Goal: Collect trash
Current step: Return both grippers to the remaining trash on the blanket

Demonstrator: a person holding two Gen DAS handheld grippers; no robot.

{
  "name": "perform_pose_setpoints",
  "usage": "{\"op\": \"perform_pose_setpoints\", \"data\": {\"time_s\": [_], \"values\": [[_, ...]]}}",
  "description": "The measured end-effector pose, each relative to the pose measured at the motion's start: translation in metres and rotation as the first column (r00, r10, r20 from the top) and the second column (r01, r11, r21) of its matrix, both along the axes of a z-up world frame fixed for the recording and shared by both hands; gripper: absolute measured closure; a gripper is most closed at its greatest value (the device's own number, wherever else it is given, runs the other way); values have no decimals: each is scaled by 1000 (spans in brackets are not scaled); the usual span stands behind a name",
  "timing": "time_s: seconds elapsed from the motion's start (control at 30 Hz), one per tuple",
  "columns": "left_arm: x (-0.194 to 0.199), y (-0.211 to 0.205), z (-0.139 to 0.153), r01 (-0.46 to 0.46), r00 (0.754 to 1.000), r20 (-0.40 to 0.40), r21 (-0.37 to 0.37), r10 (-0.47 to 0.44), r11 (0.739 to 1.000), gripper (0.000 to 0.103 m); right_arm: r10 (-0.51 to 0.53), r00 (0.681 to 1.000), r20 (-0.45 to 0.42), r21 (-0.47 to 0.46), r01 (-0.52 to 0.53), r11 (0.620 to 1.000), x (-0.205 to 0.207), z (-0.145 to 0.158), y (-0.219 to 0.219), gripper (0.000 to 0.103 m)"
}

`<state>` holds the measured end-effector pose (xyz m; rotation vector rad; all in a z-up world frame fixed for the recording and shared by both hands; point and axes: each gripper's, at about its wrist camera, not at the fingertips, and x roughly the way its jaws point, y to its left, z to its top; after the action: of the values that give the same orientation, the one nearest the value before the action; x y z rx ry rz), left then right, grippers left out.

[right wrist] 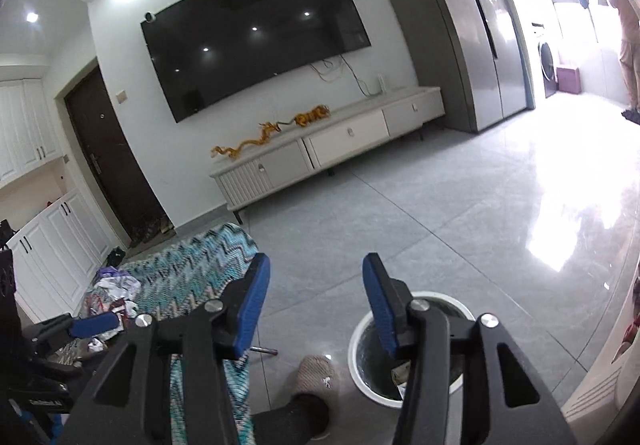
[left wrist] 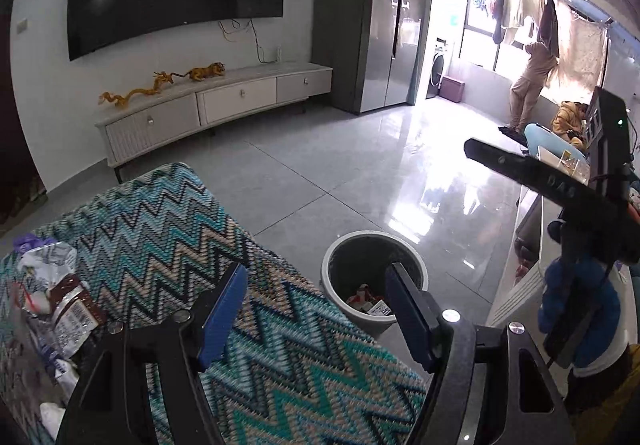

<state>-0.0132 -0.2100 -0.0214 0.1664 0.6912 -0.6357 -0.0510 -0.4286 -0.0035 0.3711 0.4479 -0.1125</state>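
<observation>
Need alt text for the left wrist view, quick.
The left gripper hangs open and empty over a zigzag-patterned cloth, with a white trash bin holding some litter just beyond. Crumpled wrappers lie on the cloth at left.

Crumpled wrappers [left wrist: 60, 297] — clear plastic, white scraps, a brown packet — lie heaped at the left on the zigzag-patterned cloth [left wrist: 192, 229]; right of it, the white-rimmed bin [left wrist: 344, 309] stands upright, holding scraps.
</observation>
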Motion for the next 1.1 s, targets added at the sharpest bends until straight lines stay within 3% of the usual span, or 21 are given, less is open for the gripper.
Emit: {"op": "perform_pose_setpoints", "data": {"time_s": [0.07,0.27,0.6,0.67,0.87,0.97,1.1], "values": [[-9,21,7,-30,999,17,-6,30,1000,33,15,999,42,-28,-13,1000,-9,23,17,40],[-34,87,28,-137,987,73,-47,140,989,33,70,988,140,-96,-57,994,-30,75,63,31],[-71,187,44,-260,953,126,-118,274,958,33,175,955,238,-157,-140,978,-53,125,134,7],[-74,210,43,-298,941,129,-119,312,947,33,193,948,254,-173,-152,973,-57,131,146,0],[-76,273,25,-402,901,134,-96,412,910,33,251,931,265,-181,-208,961,-50,133,174,0],[-70,304,7,-443,889,92,-74,449,893,34,289,928,236,-190,-248,950,-33,125,183,0],[-58,338,-16,-491,869,36,-60,494,869,37,348,928,131,-158,-327,932,9,106,198,0]]}}
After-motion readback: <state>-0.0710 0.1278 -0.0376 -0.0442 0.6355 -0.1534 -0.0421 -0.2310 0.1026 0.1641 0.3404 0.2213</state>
